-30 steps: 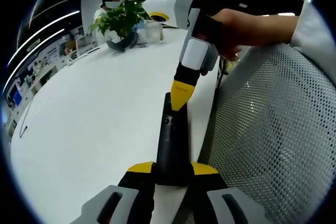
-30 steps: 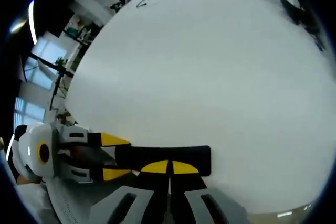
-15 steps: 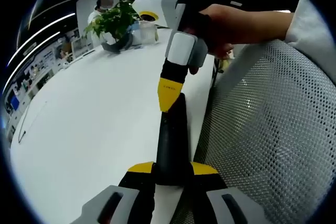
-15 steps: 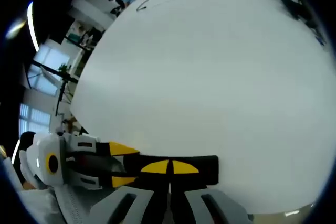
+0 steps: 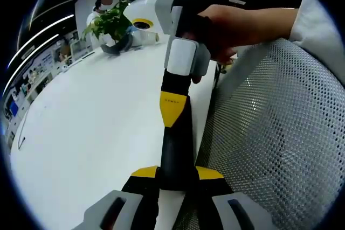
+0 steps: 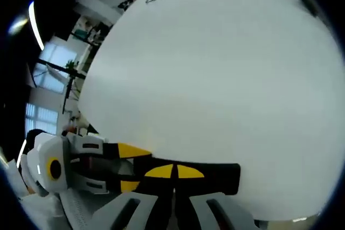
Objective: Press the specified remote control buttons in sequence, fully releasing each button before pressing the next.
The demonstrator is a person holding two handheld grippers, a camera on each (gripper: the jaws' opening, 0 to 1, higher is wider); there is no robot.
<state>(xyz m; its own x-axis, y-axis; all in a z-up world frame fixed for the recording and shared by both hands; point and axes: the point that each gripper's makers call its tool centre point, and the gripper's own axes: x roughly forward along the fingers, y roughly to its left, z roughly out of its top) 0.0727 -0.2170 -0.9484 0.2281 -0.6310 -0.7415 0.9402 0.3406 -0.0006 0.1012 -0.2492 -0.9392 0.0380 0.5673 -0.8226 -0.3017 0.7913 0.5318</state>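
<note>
- Left gripper view: the remote control [image 5: 176,144], a long black bar, is seen clamped at its near end between the two yellow-tipped jaws of the left gripper [image 5: 177,175]. It lies lengthwise along the near edge of the white tabletop [image 5: 91,127], with a mesh chair back [image 5: 269,149] just beside that edge.
- The right gripper [image 5: 172,107], held by a person's hand [image 5: 237,25], is seen with its jaws closed together into one yellow point, gripping nothing. Half a second ago that point stood near the far end of the remote; now it has been brought further along the body toward the middle, apparently touching the top face.
- This is judged to be a move to the next button in the sequence. Whether a button is actually pressed down cannot be told.
- A potted plant [image 5: 110,25] is seen at the far edge of the tabletop, well apart from the work.
- Right gripper view: the right gripper's closed tips [image 6: 173,171] are seen set against the remote control [image 6: 188,178], which runs crosswise along the tabletop [image 6: 215,79] edge. More of the remote now extends past the tips than before, in agreement with the shift along it.
- The left gripper [image 6: 135,161] is seen at the left, closed on the remote's end.
</note>
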